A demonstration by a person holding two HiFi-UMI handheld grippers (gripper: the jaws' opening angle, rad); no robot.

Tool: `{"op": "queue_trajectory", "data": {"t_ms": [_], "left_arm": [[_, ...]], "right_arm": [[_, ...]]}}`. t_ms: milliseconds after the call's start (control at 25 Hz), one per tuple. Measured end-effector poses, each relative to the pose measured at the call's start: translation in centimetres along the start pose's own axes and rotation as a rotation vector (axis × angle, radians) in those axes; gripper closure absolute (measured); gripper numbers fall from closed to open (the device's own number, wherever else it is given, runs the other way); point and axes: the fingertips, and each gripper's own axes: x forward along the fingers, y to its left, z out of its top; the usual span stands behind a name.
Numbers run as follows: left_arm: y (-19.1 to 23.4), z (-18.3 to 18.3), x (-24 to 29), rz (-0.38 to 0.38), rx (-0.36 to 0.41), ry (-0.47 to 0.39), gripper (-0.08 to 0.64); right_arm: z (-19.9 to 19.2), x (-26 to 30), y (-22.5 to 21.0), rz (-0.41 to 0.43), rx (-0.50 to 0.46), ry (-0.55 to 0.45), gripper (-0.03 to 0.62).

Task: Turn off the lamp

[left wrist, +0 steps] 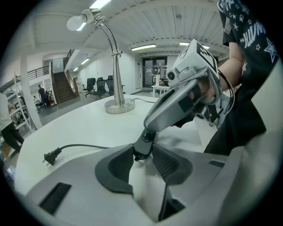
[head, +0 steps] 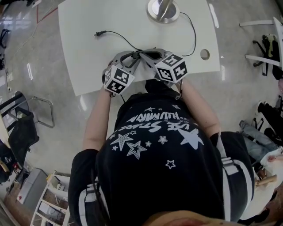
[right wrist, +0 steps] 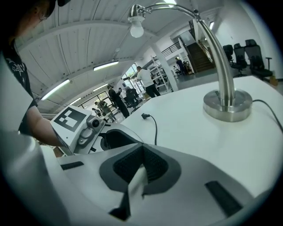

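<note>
The lamp [head: 163, 9] stands on its round base at the far middle of the white worktop [head: 84, 66], its arm bending toward the near side. Its cord [head: 193, 33] loops off the base to the right and comes back to the near edge. From there it runs left to the plug [head: 98, 33], which lies loose on the worktop.

Bare worktop lies between the base and the near edge. A round hole [head: 204, 54] sits by the right near corner.

Both grippers meet at the near edge, well apart from the base, just where the cord passes. The left gripper [left wrist: 142, 164] has its fingers apart, with the tip of the right gripper between their far ends. The right gripper [right wrist: 142, 152] has its fingers together at the tips. The cord runs behind them, and I cannot tell if it is caught.

The cubes [head: 171, 67] bear black-and-white squares. The shirt [head: 159, 150] shows white stars and lettering I cannot read surely.
</note>
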Motion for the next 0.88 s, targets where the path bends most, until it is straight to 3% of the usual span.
{"op": "queue_trajectory", "data": {"t_ms": [160,360,880], "left_arm": [[0.0,-0.1,-0.1,-0.013,0.0,0.008,0.411],[0.2,-0.2,-0.2,-0.027,-0.012,0.02,0.413],[-0.1,-0.4,0.2,-0.015,-0.033,0.025,0.413]], "right_arm": [[-0.3,0.5,-0.2,-0.009,-0.001,0.038,0.586],[-0.3,0.8,-0.3,-0.009,0.077,0.059,0.586],[-0.8,0.4,-1.3,-0.074,0.049,0.1,0.586]]}}
